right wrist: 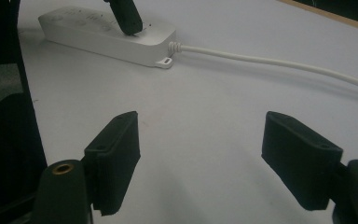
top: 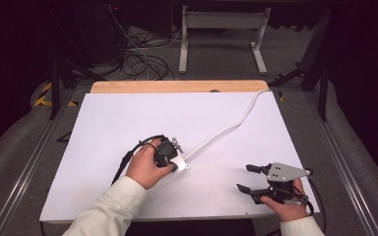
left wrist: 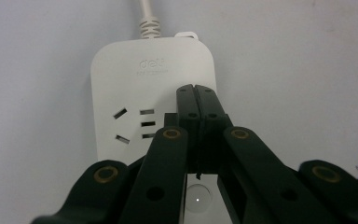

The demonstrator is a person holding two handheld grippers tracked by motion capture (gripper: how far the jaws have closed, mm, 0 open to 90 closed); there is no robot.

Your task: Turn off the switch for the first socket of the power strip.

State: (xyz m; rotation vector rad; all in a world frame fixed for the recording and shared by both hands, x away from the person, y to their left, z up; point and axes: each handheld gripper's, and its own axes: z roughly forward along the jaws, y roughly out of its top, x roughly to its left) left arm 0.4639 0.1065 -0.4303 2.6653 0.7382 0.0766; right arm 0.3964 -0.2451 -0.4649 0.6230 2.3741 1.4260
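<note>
1. The white power strip (left wrist: pixel 149 93) lies flat on the white bench (top: pixel 128 123), towards the near edge and a little left of centre; its white cable (top: pixel 236 120) runs from the strip's far end away to the bench's back right corner.

2. The left hand-held gripper (left wrist: pixel 196 91) is right over the strip, its jaws pressed together with nothing between them. In the left gripper view the closed tips hang above the strip's upper face, just right of the socket slots (left wrist: pixel 135 123); I cannot tell whether they actually touch the plastic.

3. A round button (left wrist: pixel 198 198) sits on the strip nearer the gripper's body than the tips — half hidden beneath the linkage.

4. The right hand-held gripper (right wrist: pixel 200 158) rests well to the right of the strip, near the bench's front edge, jaws spread wide and holding nothing. From its view the strip (right wrist: pixel 107 32) lies off ahead, with the left gripper's dark tip on or just over its top.

5. My reading of the step: the closed left tips are being used as a prodder on the strip (most likely for the button), while the right gripper waits.

6. The next move probably calls for drawing the tips back along the strip until they stand over the button, then pressing straight down — gently, since a slanted push could skid the light strip across the bench.
</note>
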